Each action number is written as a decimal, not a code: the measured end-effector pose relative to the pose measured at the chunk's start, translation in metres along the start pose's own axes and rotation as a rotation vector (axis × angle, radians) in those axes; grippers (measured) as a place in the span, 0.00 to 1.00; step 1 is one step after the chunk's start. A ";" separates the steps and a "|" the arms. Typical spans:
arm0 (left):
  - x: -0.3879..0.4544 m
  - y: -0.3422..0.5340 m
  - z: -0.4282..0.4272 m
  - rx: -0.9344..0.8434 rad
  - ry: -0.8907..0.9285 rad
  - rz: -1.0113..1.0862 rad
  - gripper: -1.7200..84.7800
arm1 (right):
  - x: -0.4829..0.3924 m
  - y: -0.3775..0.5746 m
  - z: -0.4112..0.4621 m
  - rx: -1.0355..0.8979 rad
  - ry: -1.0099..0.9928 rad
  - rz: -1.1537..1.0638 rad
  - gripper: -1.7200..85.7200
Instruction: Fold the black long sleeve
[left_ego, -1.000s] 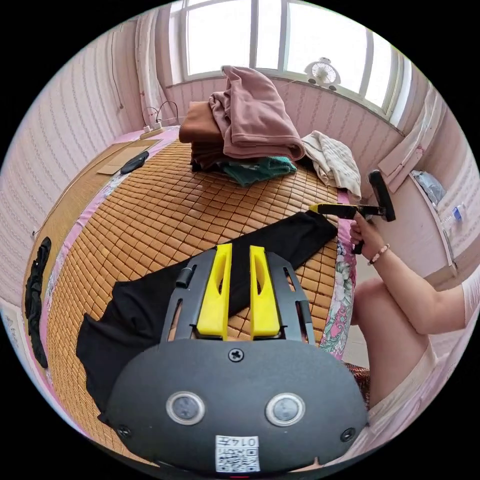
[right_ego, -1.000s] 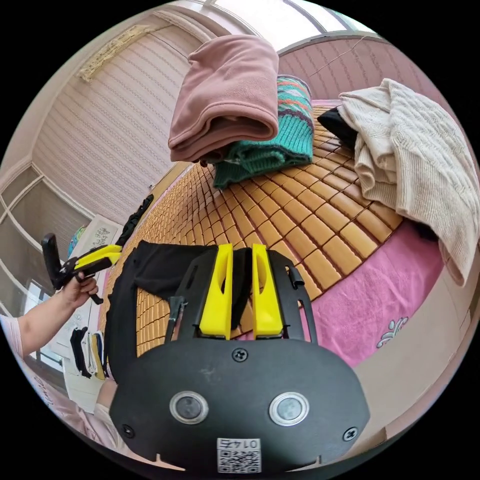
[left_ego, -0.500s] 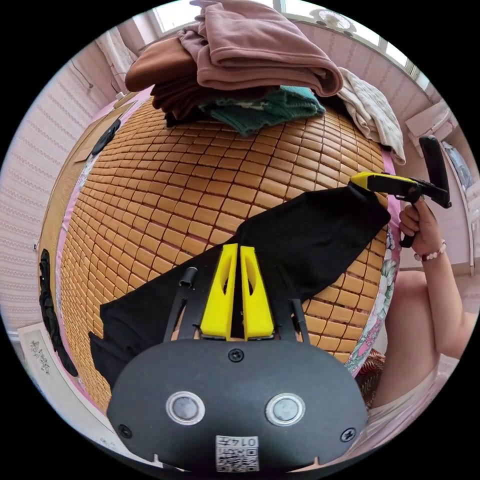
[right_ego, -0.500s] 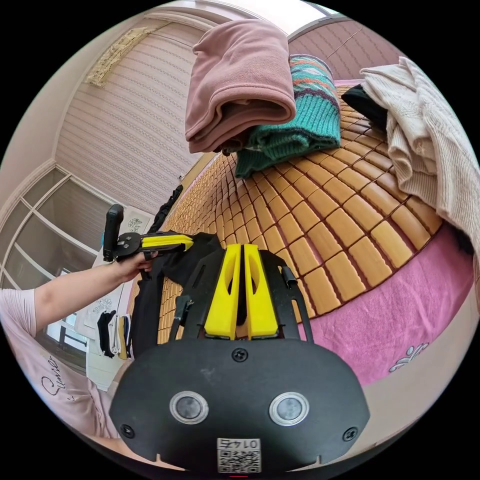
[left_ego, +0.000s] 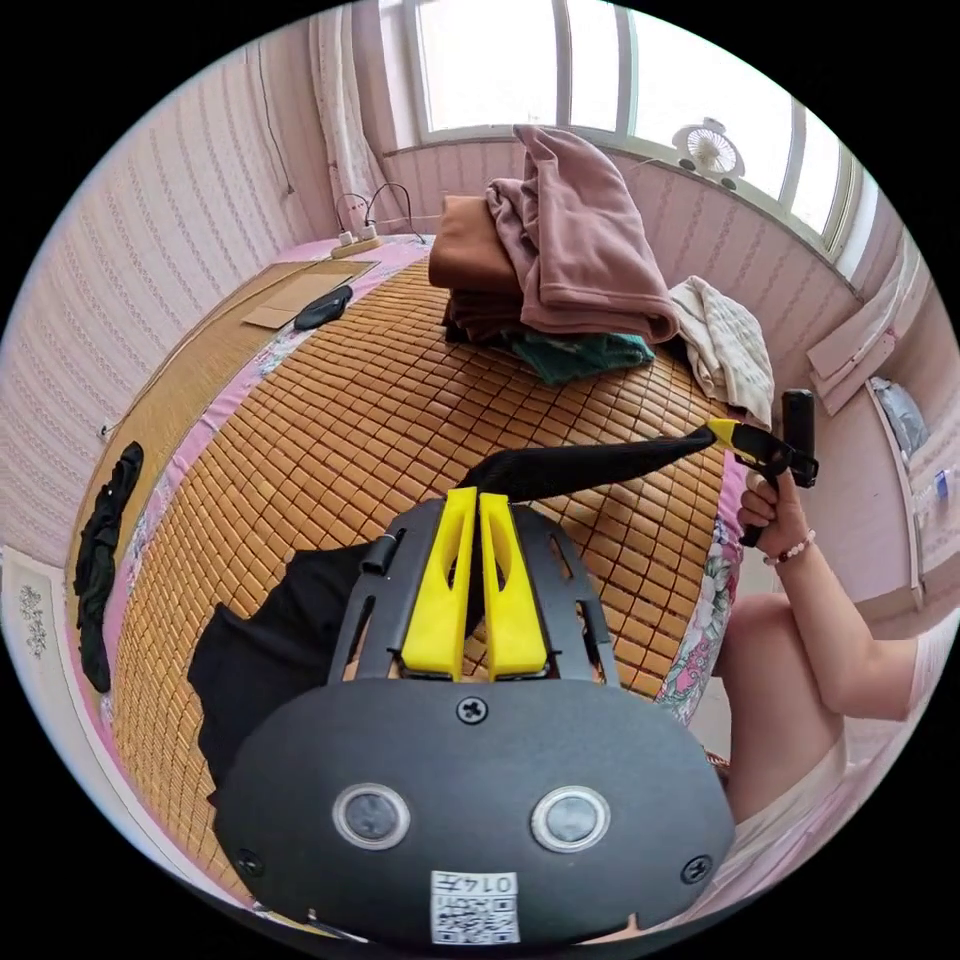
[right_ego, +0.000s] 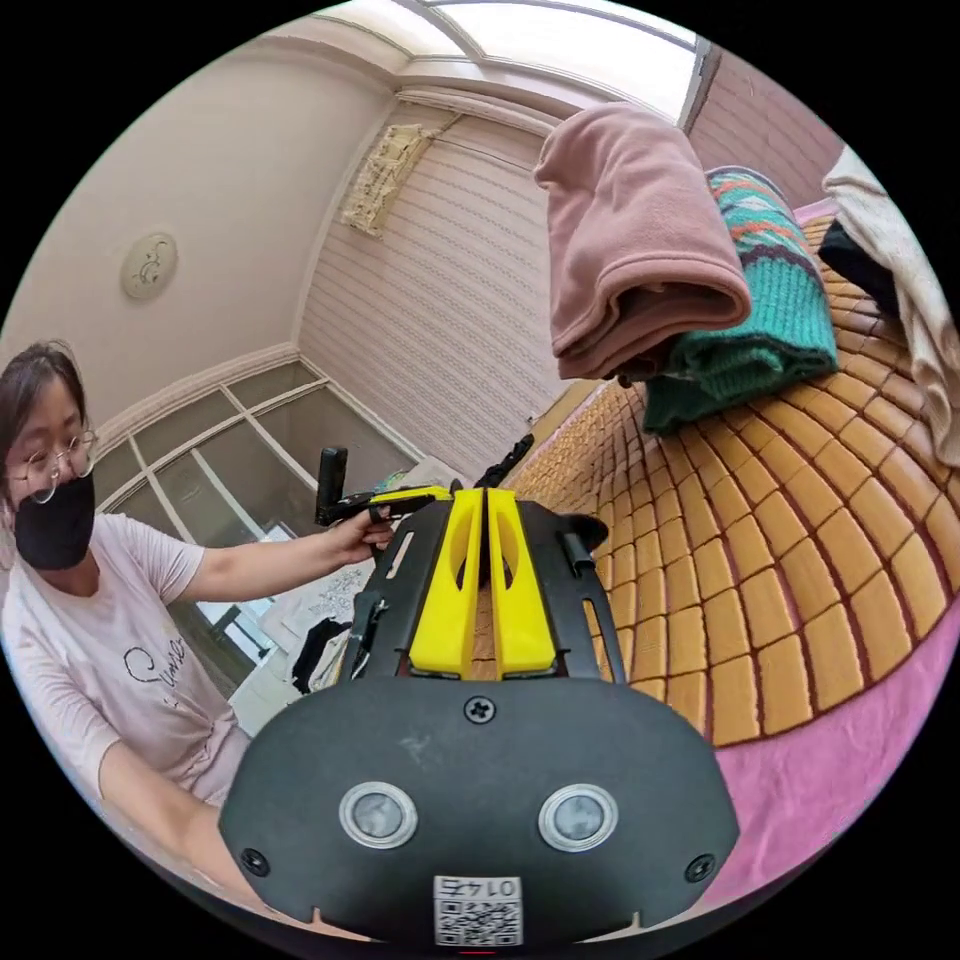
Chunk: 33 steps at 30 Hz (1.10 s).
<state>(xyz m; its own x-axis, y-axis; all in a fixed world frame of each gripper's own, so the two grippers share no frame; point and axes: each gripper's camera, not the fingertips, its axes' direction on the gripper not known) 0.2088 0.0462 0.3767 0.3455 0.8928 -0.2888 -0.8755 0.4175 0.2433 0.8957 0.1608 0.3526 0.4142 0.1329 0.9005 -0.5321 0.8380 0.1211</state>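
The black long sleeve (left_ego: 590, 465) is pulled into a taut strip above the bamboo mat (left_ego: 350, 400), and the rest of it sags in a heap (left_ego: 260, 650) at the lower left. My left gripper (left_ego: 478, 497) is shut on one end of the strip. The right gripper (left_ego: 722, 432), in a hand near the bed's edge, pinches the other end. In the right gripper view my right gripper (right_ego: 485, 495) has its yellow jaws together with dark cloth behind them. The left gripper (right_ego: 405, 496) is just beyond, also in a hand.
A tall pile of folded clothes (left_ego: 560, 260) stands at the far side of the mat, with a cream knit (left_ego: 725, 345) beside it. A dark item (left_ego: 100, 560) lies along the left edge. The person (right_ego: 90, 600) sits at the bedside.
Both grippers went from open to shut on the black garment. It has been raised off the mat and pulled from a flat, wide shape into a thin taut strip.
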 end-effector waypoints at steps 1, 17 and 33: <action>-0.006 0.009 -0.012 0.011 -0.011 -0.012 0.01 | -0.018 -0.002 0.017 -0.056 -0.029 -0.081 0.02; -0.108 0.415 -0.161 0.077 0.069 -0.700 0.01 | -0.286 0.171 0.337 -0.990 -0.324 -0.167 0.02; -0.084 0.592 -0.284 0.167 -0.035 -0.763 0.05 | -0.398 0.284 0.506 -1.306 0.013 -0.369 0.08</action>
<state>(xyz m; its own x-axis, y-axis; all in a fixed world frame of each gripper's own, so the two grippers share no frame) -0.4343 0.1705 0.2820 0.8445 0.3520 -0.4036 -0.3299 0.9356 0.1256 0.2059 0.0775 0.2400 0.3895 -0.2077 0.8973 0.6901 0.7110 -0.1350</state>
